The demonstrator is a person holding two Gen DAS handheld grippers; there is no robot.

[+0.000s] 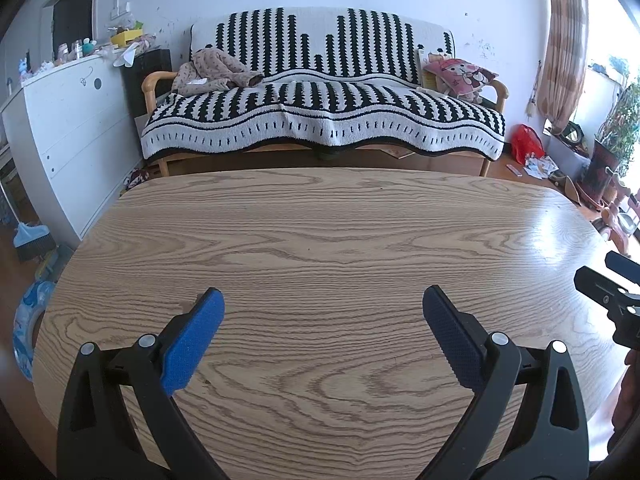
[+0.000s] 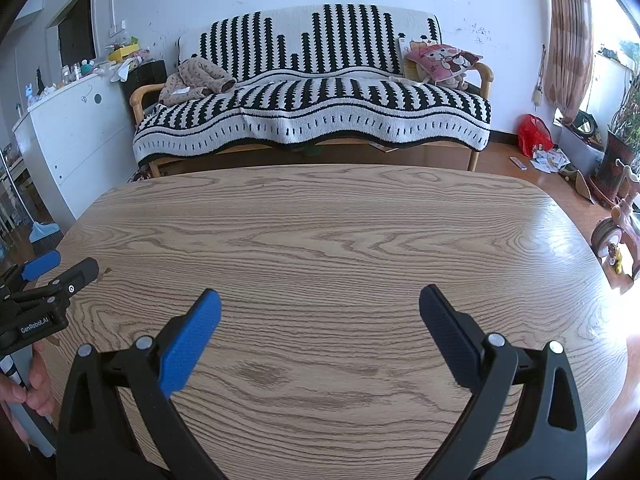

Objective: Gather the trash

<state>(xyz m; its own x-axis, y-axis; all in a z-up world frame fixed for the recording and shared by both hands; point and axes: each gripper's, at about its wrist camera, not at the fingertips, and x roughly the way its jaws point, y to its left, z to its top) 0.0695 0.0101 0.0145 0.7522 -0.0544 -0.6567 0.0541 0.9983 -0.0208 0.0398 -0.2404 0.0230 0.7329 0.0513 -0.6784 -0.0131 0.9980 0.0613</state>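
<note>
Trash, scattered papers (image 2: 548, 160) on floor beside red bag (image 2: 534, 134), well apart from both tools, left tool (image 1: 322, 316) and right tool (image 2: 320, 314) spread wide, empty, over wood-grain bench (image 2: 320, 220), striped sofa (image 2: 312, 108) beyond.

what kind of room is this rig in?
Likely a lived-in home living room: a wooden-armed sofa under a black-and-white patterned throw, a white drawer chest cluttered on top, and a pink child's tricycle beside the oval wood-grain table.
</note>
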